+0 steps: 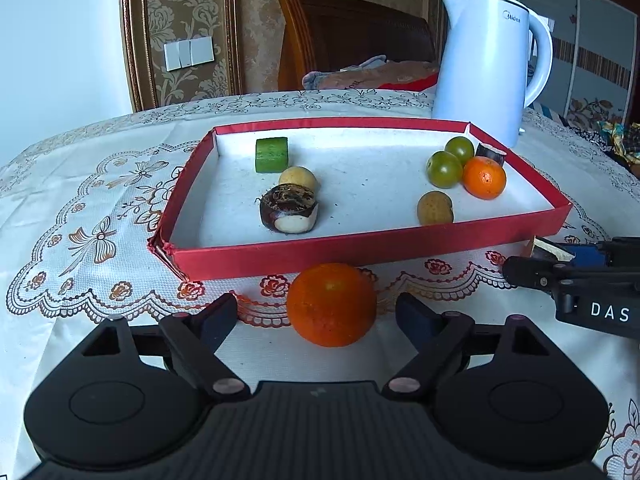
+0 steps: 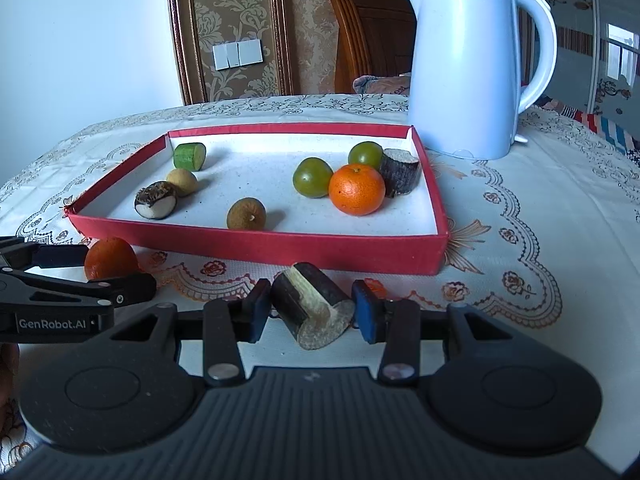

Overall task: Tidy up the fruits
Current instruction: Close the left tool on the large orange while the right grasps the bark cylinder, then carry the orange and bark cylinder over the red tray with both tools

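Note:
A red tray (image 1: 372,249) (image 2: 280,246) holds a cucumber piece (image 1: 271,154), two tan longans (image 1: 435,208), a water chestnut (image 1: 289,208), two green fruits (image 1: 444,169), an orange (image 1: 484,177) and a sugarcane piece (image 2: 399,172). A second orange (image 1: 331,304) (image 2: 110,259) lies on the tablecloth before the tray, between the fingers of my open left gripper (image 1: 320,316), which do not touch it. My right gripper (image 2: 312,312) is around a sugarcane piece (image 2: 314,306) on the cloth, its pads close beside it with small gaps.
A white electric kettle (image 1: 488,68) (image 2: 472,68) stands behind the tray's right corner. The lace tablecloth (image 1: 80,208) covers the table. The right gripper shows at the right edge of the left wrist view (image 1: 580,280). A wooden headboard and bedding lie beyond.

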`<state>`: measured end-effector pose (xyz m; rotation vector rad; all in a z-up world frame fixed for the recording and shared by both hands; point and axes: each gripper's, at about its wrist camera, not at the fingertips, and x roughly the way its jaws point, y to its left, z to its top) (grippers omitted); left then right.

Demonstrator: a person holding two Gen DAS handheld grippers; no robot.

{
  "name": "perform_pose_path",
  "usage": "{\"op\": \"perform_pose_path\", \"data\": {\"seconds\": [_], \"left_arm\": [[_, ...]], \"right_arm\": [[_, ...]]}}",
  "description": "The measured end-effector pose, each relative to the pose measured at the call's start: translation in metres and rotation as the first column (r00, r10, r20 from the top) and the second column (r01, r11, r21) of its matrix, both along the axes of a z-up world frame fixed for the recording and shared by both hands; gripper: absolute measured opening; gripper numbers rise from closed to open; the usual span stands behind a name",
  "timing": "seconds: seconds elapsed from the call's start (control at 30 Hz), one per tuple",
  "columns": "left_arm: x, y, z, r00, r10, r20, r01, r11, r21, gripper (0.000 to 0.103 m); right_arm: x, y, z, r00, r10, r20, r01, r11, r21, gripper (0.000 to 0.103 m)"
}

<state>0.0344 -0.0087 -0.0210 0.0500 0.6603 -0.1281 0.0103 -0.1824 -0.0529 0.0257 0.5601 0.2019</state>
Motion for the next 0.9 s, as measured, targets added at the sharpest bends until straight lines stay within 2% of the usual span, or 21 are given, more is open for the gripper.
{"op": "perform_pose_path", "data": {"seconds": [0.17, 0.37, 0.67, 0.9], "left_arm": [[0.000, 0.002, 0.000, 1.000, 0.003, 0.002, -0.003, 1.000, -0.006, 0.085], [-0.003, 0.005, 0.002, 1.000, 0.017, 0.015, -0.017, 1.000, -0.010, 0.069], [-0.007, -0.004, 0.003, 0.999, -0.042, 0.030, 0.042, 0.999, 0.012, 0.043], [-0.008, -0.004, 0.004, 0.998, -0.042, 0.035, 0.042, 0.999, 0.009, 0.042]], "right_arm": [[-0.001, 0.001, 0.000, 1.000, -0.001, -0.001, 0.001, 1.000, -0.006, 0.042], [-0.001, 0.001, 0.000, 1.000, -0.001, -0.001, 0.001, 1.000, -0.006, 0.042], [-0.001, 0.001, 0.000, 1.000, -0.001, -0.001, 0.001, 1.000, -0.006, 0.042], [-0.001, 0.000, 0.000, 1.000, 0.000, 0.002, 0.000, 1.000, -0.002, 0.041]]}}
